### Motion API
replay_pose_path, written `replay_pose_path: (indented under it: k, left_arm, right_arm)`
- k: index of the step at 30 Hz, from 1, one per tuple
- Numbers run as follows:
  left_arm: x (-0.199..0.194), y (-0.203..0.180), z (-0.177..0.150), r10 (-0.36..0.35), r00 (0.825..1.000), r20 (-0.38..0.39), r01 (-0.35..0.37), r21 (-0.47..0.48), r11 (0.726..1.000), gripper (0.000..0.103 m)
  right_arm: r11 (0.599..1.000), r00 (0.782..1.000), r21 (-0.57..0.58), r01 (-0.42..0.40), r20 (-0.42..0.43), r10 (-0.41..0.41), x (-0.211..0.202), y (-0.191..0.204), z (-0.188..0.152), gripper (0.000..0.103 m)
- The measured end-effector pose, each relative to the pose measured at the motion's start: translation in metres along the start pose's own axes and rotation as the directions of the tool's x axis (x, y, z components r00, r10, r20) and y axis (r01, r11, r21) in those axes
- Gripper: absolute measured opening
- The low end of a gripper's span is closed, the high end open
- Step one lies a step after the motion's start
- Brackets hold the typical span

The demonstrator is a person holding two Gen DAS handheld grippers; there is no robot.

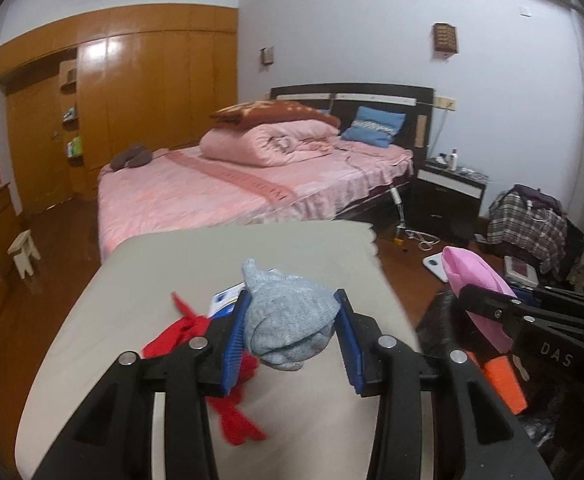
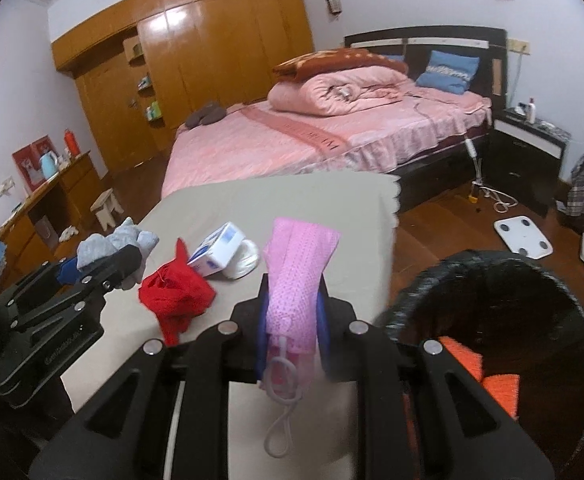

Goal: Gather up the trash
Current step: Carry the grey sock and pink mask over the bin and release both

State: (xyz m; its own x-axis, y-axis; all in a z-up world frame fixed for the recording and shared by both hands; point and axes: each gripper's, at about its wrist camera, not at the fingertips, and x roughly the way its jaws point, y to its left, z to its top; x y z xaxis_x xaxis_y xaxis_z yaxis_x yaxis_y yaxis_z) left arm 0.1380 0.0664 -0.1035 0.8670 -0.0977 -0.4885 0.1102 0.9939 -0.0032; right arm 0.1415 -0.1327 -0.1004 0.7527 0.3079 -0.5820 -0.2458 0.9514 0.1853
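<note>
Left claw (image 1: 292, 320): blue pads pinch a grey sock (image 1: 288, 320), balled up, held clear above the beige table (image 1: 311, 248). Pads sit at the sock's 9 and 3 o'clock, across its thickest part. Judgement: soft, light, compressible; the bulk between the pads should keep it from slipping.

Right claw (image 2: 292, 312): nearly closed, clamped on a folded pink face mask (image 2: 297, 276). Mask stands upright past the pads toward 12 o'clock; its ear loop (image 2: 282, 408) dangles toward 6. Judgement: very light, limp, thin, so a narrow grip is needed. The loose loop could snag on the bin rim.

Black bin (image 2: 491, 304) sits at 4 o'clock of the right claw, beside the table edge, something orange already inside.

Left on the table: red cloth (image 2: 176, 296) at 9 o'clock of the right claw, small white-and-blue carton (image 2: 220, 248) at 11. Judgement: cloth is soft, take it at the bunched middle; carton is stiffer but crushable, take it across its narrow sides.
</note>
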Motion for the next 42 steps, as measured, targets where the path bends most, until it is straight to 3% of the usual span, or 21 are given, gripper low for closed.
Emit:
replay_pose_path:
  k: [14,29,39,42]
  left_arm:
    - [-0.013,-0.09,0.015,-0.162,0.986,0.043,0.159,0.071,0.985,0.042]
    - [-0.009,-0.158,0.024,-0.279,0.959,0.046,0.271,0.124,0.954,0.042]
    - [0.016,-0.197,0.019,-0.345,0.938,-0.005,0.343,0.143,0.929,0.042]
    - [0.028,-0.208,0.013,-0.383,0.923,-0.04,0.384,0.145,0.912,0.043]
  right_arm:
    - [0.989,0.989,0.063,0.137,0.045,-0.14,-0.053,-0.076,-0.01,0.019]
    - [0.968,0.971,0.108,0.227,0.053,-0.234,-0.078,-0.132,-0.021,0.02]
    - [0.956,0.962,0.128,0.266,0.034,-0.272,-0.08,-0.162,-0.029,0.022]
    - [0.95,0.958,0.138,0.28,0.018,-0.285,-0.076,-0.173,-0.03,0.024]
